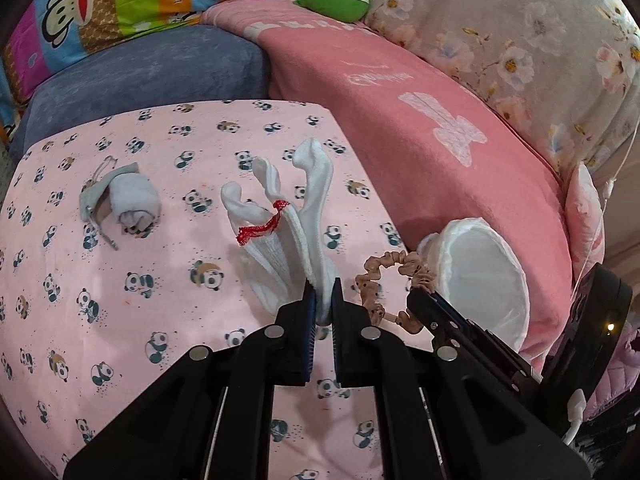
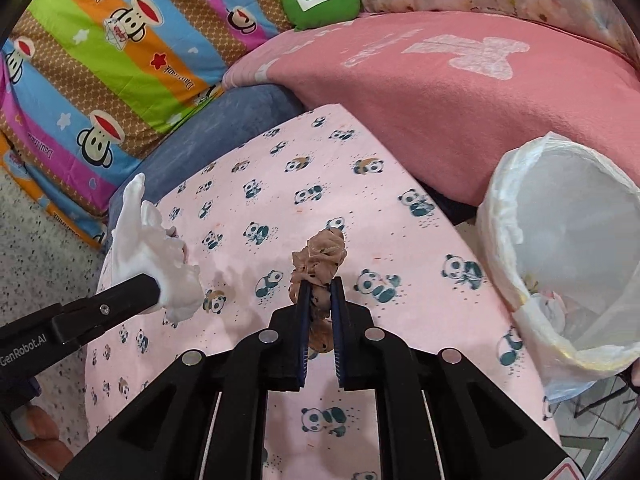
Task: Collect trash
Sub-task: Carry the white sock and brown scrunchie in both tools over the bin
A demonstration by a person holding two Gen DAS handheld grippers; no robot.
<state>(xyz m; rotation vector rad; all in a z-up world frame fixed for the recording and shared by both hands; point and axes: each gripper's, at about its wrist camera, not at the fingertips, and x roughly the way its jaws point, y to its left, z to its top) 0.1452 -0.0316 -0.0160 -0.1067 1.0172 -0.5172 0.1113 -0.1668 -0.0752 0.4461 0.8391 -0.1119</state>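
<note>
White socks [image 1: 296, 216], bundled, red lace band: soft, light, limp; left gripper [image 1: 324, 300] clamped on the cuff end, lifted over the panda sheet [image 1: 120, 280]. Tan scrunchie [image 2: 320, 260]: light, springy; right gripper [image 2: 320, 300] pinched on it. Lined bin [image 2: 500, 240] at the sheet's right edge. Grey rolled sock [image 1: 128, 200] lies near the left edge.

Bright, even light, soft shadows; sharp centre, fisheye-warped, dark-vignetted edges.

The white socks [image 1: 280, 216] were ribbed knit cloth, the tan scrunchie [image 2: 320, 256] crinkled fabric. The panda sheet [image 1: 160, 280] looked smooth cotton, the bin liner [image 2: 560, 240] thin translucent plastic, the pink blanket [image 1: 400, 120] fuzzy and matt.
</note>
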